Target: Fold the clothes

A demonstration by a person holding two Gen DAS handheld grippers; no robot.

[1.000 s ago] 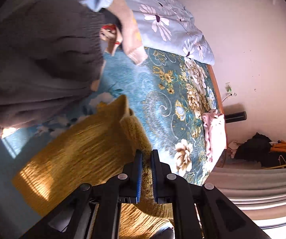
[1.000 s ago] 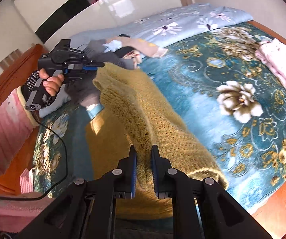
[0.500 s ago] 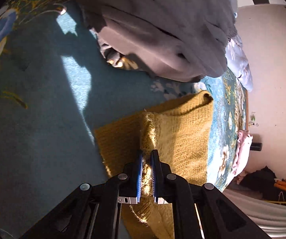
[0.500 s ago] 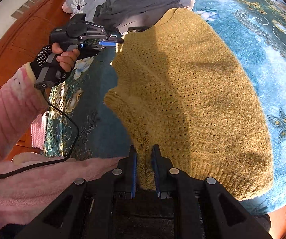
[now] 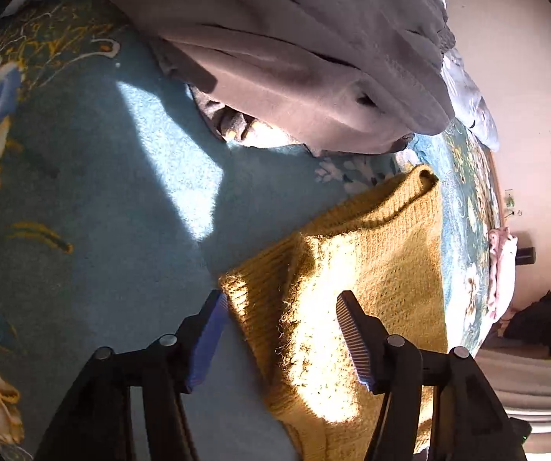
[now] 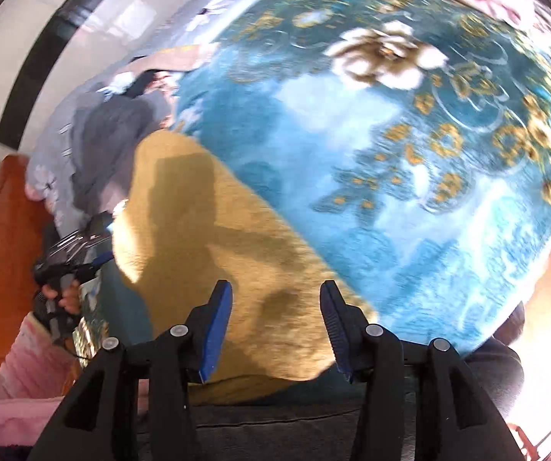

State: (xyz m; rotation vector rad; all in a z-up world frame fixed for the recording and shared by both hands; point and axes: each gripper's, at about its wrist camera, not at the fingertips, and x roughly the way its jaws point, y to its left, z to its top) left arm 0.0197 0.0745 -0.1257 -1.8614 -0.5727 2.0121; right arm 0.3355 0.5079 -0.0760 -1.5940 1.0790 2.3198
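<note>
In the left wrist view, the left gripper has its fingers spread wide, holding nothing; the corner of the yellow sweater lies between them on the teal floral bedspread, at lower centre of the frame. In the blurred right wrist view, the right gripper is likewise released, its fingers apart over the sweater's lower edge, which spreads from lower centre toward the left of the frame.

The risk, as I judge it, is in regrasping: the loose knit could snag on the ribbed pads, or one layer could be pinched instead of two, dragging the sweater askew.

At the upper centre of the left view, a grey garment bulges just beside the sweater's far edge and could crowd a fold. Pink clothes lie at the far right, well apart.
</note>
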